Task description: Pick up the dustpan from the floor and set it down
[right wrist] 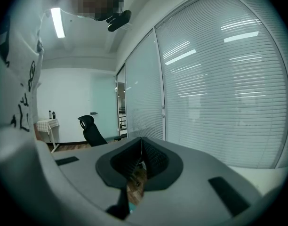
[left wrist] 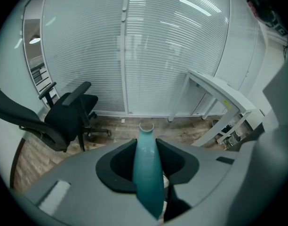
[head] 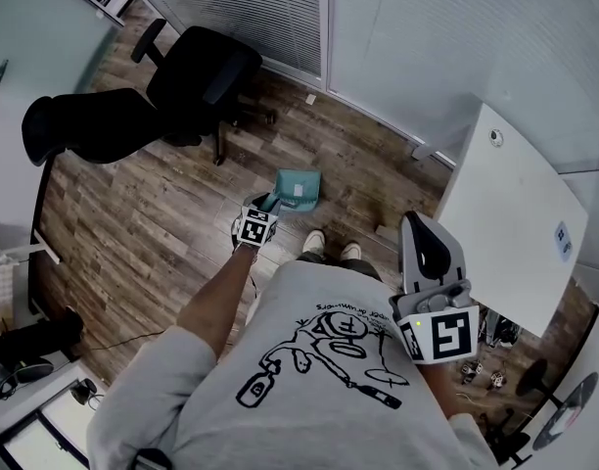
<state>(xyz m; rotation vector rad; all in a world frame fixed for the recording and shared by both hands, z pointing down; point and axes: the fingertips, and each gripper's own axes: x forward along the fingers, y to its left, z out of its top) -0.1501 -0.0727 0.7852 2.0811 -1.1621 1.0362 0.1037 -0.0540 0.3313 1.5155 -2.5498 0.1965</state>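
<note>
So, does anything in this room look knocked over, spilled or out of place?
Nothing stands out. The teal dustpan is down by the wood floor only because the left gripper holds its handle; no dirt shows spilled around it. Both black office chairs stand upright.

The teal plastic dustpan is low over the brown wood-plank floor; I cannot tell whether it touches the planks. Its handle runs back between the jaws of the left gripper, which grip it. Just behind the dustpan stand the person's pale shoes. Left of the dustpan and a little beyond it is a black office chair, with a second black chair further left. Beyond the dustpan runs the glass wall with white slatted blinds. Well to the dustpan's right stands the white rectangular desk. The right gripper, jaws together, is held up between dustpan and desk.
</note>
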